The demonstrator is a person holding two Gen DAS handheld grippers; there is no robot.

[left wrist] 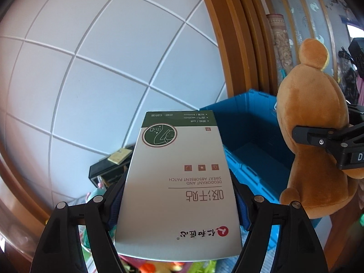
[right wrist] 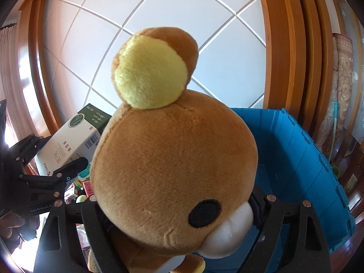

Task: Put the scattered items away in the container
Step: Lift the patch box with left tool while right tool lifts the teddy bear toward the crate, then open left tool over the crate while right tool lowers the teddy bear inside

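Small clutter (right wrist: 79, 188) lies left of blue bin (right wrist: 307, 159).

Both tools (left wrist: 179, 207) (right wrist: 182, 213) clamped, raised

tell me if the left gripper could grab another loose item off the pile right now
Probably not: the left gripper is already clamped on the white and green cardboard box, so its jaws are full until that goes into the blue plastic crate.
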